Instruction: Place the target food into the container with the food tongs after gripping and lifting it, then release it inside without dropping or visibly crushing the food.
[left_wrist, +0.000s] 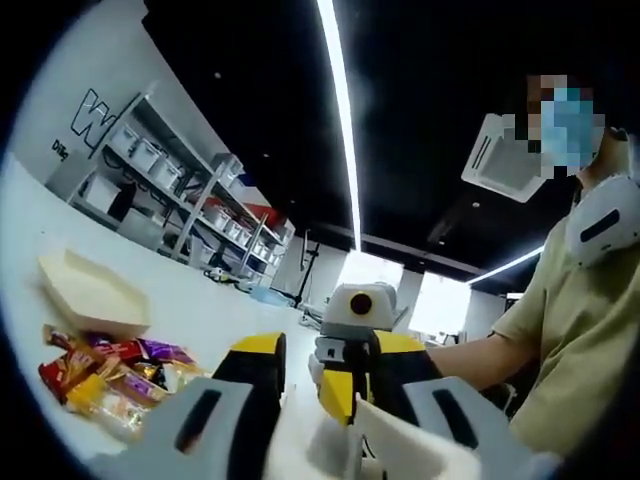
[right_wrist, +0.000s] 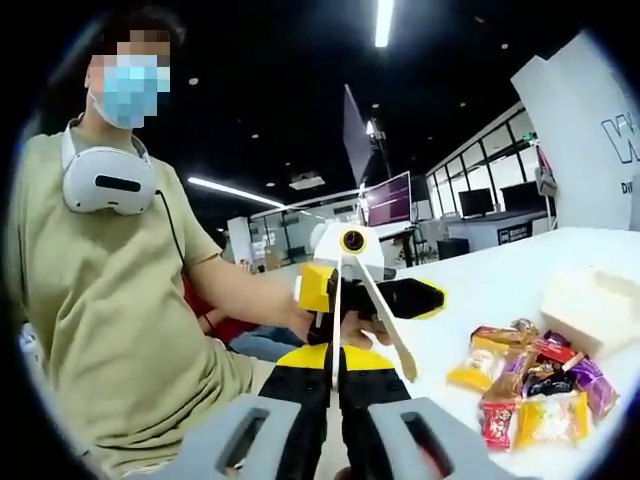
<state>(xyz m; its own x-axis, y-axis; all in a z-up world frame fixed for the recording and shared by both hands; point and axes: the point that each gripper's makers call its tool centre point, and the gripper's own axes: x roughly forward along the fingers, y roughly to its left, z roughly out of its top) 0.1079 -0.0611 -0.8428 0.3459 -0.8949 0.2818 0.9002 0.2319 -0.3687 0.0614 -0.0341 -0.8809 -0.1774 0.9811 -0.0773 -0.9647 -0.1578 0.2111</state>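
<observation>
White food tongs (left_wrist: 400, 440) lie between my left gripper's (left_wrist: 325, 400) jaws, which are shut on them. From the right gripper view, the tongs (right_wrist: 390, 330) hang down as two spread white arms from the left gripper (right_wrist: 360, 285), which a hand holds. My right gripper (right_wrist: 335, 365) has its black and yellow jaws shut, just below the tongs' tips; it also faces the left camera (left_wrist: 352, 320). A pile of wrapped snacks (left_wrist: 110, 375) (right_wrist: 530, 385) lies on the white table. A cream container (left_wrist: 90, 290) (right_wrist: 595, 305) sits just beyond the pile, with nothing visible in it.
The white table (left_wrist: 200, 310) (right_wrist: 480, 280) runs under both grippers. A person in an olive shirt (right_wrist: 110, 300) sits close behind them. Shelves with bins (left_wrist: 180, 190) stand beyond the table's far side, and monitors (right_wrist: 390, 200) stand at another desk.
</observation>
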